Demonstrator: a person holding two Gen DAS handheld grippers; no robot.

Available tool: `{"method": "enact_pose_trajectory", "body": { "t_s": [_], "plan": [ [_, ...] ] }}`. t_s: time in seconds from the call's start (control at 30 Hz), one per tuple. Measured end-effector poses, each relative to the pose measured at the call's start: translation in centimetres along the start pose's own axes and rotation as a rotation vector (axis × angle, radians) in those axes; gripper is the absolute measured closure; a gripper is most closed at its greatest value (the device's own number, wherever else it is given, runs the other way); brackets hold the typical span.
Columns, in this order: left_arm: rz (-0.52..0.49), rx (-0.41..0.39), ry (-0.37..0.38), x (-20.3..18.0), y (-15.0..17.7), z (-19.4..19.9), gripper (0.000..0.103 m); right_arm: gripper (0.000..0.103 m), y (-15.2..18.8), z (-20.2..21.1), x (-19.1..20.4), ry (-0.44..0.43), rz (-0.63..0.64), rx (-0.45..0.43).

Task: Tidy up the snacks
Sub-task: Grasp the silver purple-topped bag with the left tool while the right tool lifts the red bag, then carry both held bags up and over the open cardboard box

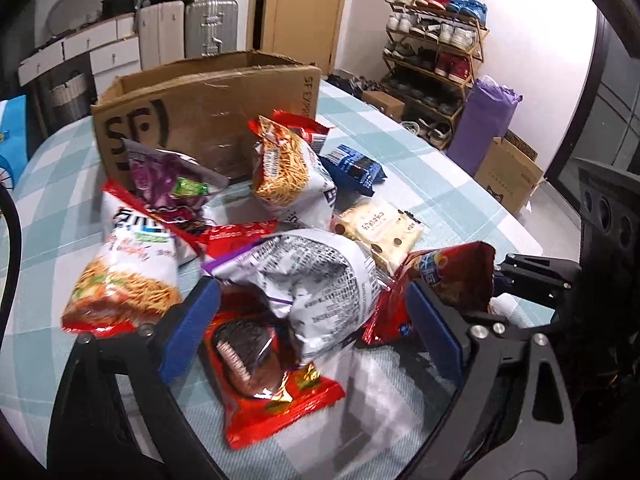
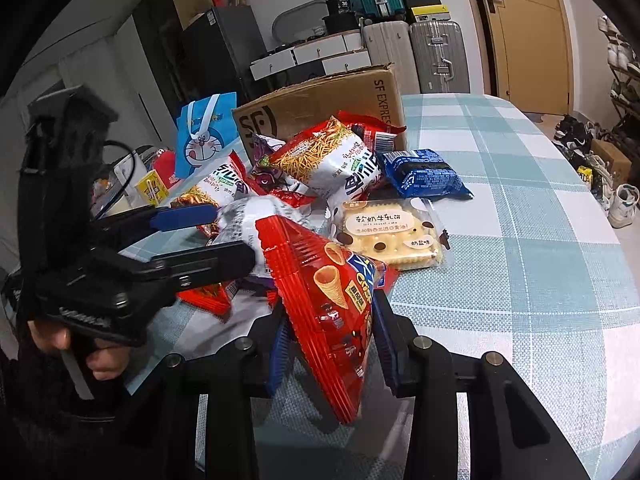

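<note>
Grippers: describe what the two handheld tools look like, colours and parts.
Both are black frames with silver bolt heads at the joints and blue ribbed pads on two fingers. The left gripper has a pistol-style handle gripped by a hand in a dark sleeve. The right gripper shows the same forked black arms.

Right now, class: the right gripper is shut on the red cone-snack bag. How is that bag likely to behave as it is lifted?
The red cone-snack bag looks puffy and creased, so probably light and floppy. Its film is glossy, so it may slip between the right gripper pads. The pictured cones suggest brittle contents, so a hard squeeze could crush them.
</note>
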State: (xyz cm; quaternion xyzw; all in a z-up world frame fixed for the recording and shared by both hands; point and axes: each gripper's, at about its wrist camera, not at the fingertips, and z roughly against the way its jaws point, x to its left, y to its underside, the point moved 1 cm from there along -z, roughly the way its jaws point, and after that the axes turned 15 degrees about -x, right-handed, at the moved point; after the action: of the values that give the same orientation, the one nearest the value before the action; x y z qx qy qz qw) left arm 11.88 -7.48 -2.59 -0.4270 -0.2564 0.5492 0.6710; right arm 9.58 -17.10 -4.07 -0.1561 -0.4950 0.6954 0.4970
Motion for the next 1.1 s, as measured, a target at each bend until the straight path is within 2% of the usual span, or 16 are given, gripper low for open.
{"method": "enact_pose_trajectory", "body": {
  "t_s": [0.03,0.1,0.17,0.27,0.5,0.83,1.1],
  "plan": [
    [0.011,0.016,0.006,0.1,0.0,-0.6,0.014,0.065,0.0,0.0,0.0,-0.001,0.001,0.000],
    [0.035,0.046,0.014,0.1,0.2,-1.5,0.026,0.065,0.0,0.0,0.0,-0.002,0.005,-0.001],
    [0.044,0.065,0.011,0.1,0.3,-2.4,0.031,0.065,0.1,0.0,0.0,-0.003,0.011,-0.002],
    [0.074,0.062,0.028,0.2,0.4,-2.9,0.052,0.065,0.2,0.0,0.0,-0.004,0.014,-0.004],
    [0.109,-0.002,0.061,0.1,0.6,-1.6,0.067,0.065,0.2,0.1,0.0,-0.008,0.011,-0.010],
    [0.118,-0.093,0.064,1.2,0.3,3.7,0.069,0.065,0.0,1.2,0.7,-0.024,0.020,-0.040],
    [0.106,-0.191,0.011,3.3,-1.8,8.6,0.069,0.065,-2.5,3.7,1.1,-0.046,0.023,-0.165]
  ]
}}
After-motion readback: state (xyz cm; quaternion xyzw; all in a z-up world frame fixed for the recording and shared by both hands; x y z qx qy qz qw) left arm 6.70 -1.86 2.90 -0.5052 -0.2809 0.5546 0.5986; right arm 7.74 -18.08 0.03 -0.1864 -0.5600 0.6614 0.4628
